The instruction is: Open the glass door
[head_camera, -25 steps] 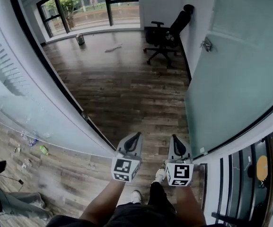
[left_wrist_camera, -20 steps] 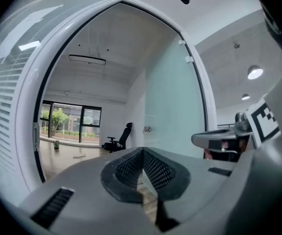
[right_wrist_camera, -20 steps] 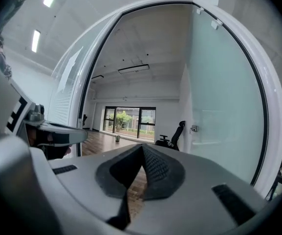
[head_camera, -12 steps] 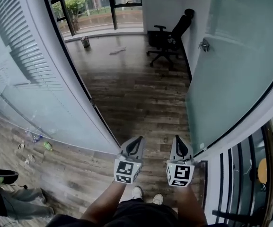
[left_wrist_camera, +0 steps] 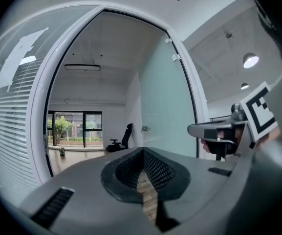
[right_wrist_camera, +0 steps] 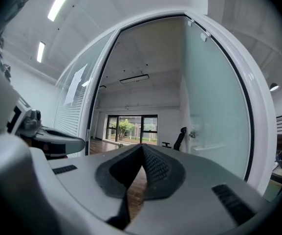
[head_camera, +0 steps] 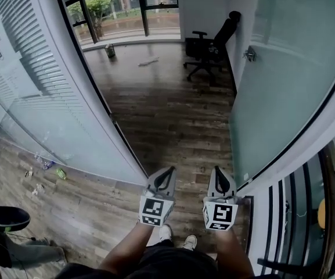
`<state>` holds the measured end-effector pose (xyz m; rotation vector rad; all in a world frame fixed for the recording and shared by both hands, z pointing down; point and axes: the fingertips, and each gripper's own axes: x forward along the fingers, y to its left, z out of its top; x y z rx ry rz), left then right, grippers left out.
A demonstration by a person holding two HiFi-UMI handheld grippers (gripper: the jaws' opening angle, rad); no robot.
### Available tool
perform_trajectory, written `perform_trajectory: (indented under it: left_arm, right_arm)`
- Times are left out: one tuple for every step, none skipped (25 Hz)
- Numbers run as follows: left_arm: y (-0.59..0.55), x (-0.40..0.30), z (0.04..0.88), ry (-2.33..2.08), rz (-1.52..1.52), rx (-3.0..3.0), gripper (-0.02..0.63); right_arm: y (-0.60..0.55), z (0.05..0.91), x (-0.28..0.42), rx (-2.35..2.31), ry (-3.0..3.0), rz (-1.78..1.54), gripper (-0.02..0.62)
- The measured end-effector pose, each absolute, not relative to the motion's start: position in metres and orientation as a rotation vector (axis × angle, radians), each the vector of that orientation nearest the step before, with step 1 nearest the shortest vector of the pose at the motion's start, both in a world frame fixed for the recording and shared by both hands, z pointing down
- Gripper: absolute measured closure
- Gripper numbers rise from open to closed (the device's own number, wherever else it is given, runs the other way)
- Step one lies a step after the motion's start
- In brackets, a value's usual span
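The frosted glass door [head_camera: 283, 86] stands swung open on the right, its metal handle [head_camera: 249, 54] facing the room beyond. My left gripper [head_camera: 168, 170] and right gripper [head_camera: 218, 170] are held side by side in the doorway, pointing level into the room, both shut and empty. Neither touches the door. In the left gripper view its shut jaw tips [left_wrist_camera: 143, 151] meet, with the door [left_wrist_camera: 165, 111] ahead on the right and the right gripper [left_wrist_camera: 219, 131] beside it. The right gripper view shows its shut tips [right_wrist_camera: 142, 147], the door [right_wrist_camera: 214, 111] and the handle [right_wrist_camera: 193, 134].
A glass wall with blinds [head_camera: 33, 97] runs along the left of the doorway. Beyond lie wooden floor, a black office chair [head_camera: 211, 45] by the far right wall, a small can [head_camera: 110, 51] near the windows. A black railing [head_camera: 289, 225] stands at the lower right.
Both grippers and the view have moved forward into the doorway, staying side by side and shut. The left glass wall has slid closer and more upright in view.
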<state>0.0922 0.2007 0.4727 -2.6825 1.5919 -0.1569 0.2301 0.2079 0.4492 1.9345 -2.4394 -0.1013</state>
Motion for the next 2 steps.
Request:
perform_trajectory:
  left_arm:
    - [0.2039, 0.0952, 0.4717, 1.592, -0.152, -2.685, 0.603]
    - [0.2072, 0.0982, 0.4705, 1.591, -0.148, -2.69, 0.603]
  right_arm:
    - [0.2121, 0.448, 0.2315, 1.931, -2.453, -0.107, 0.58]
    - [0.2164, 0.4466, 0.2328, 1.928, -2.468, -0.112, 0.58]
